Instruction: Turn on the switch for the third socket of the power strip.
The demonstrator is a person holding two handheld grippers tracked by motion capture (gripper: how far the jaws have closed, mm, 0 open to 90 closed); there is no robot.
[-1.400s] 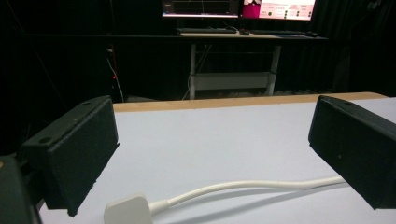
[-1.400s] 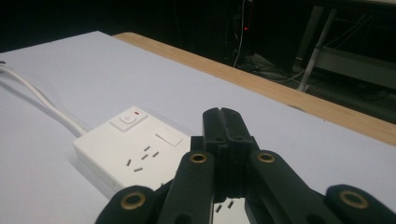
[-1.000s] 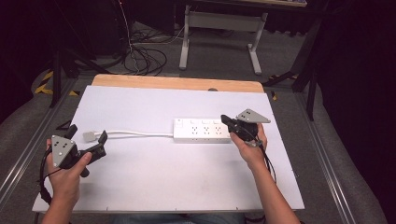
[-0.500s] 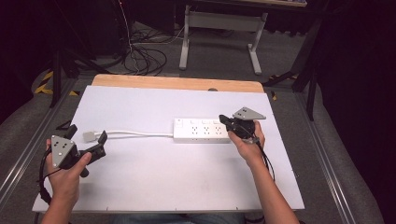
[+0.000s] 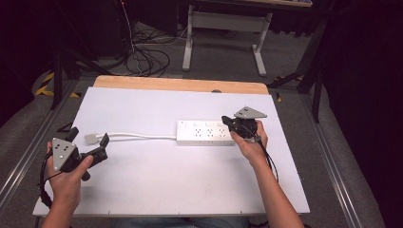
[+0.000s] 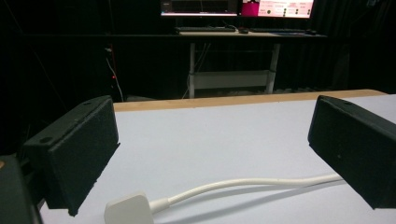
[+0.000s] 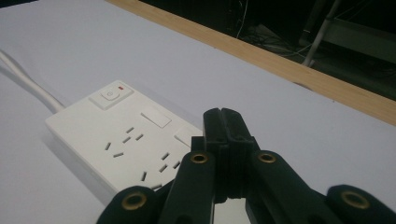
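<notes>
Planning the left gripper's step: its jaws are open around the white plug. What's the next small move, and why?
Probably close the left gripper on the white square plug. Its jaws stand wide open on either side of the plug and its white cable, which lie on the white table. The right gripper, jaws shut, is at the white rectangular power strip, apparently steadying it.

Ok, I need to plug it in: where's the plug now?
In the high view, the plug lies at the table's left, between the left gripper's open jaws.
</notes>
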